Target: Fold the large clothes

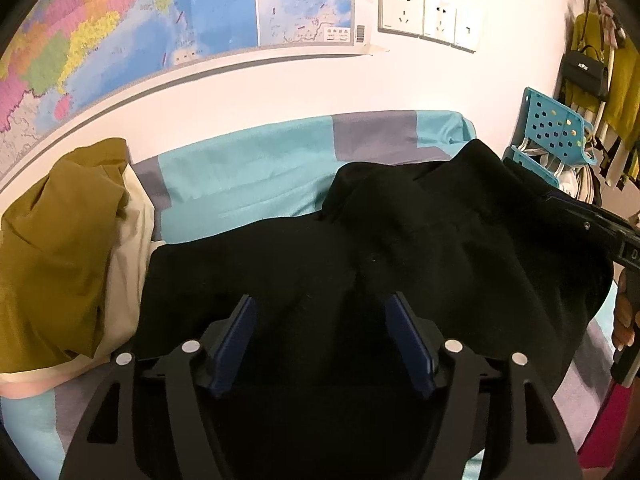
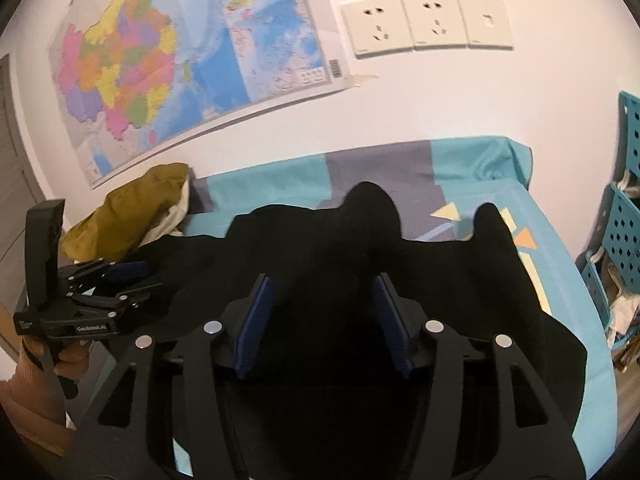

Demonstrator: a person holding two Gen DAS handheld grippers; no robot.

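A large black garment (image 1: 400,240) lies spread and bunched on the bed; it also shows in the right wrist view (image 2: 360,248). My left gripper (image 1: 320,308) is open just above the garment's near part, nothing between its blue pads. It also shows at the left of the right wrist view (image 2: 140,276), over the garment's left edge. My right gripper (image 2: 322,284) is open over the garment's middle, holding nothing. In the left wrist view only its body (image 1: 600,228) shows at the right edge.
The bed has a teal and grey sheet (image 1: 248,168). An olive and cream bundle of cloth (image 1: 60,248) lies at the bed's left. A blue perforated rack (image 1: 552,136) stands right of the bed. A map (image 2: 160,72) and wall sockets (image 2: 424,24) are on the wall behind.
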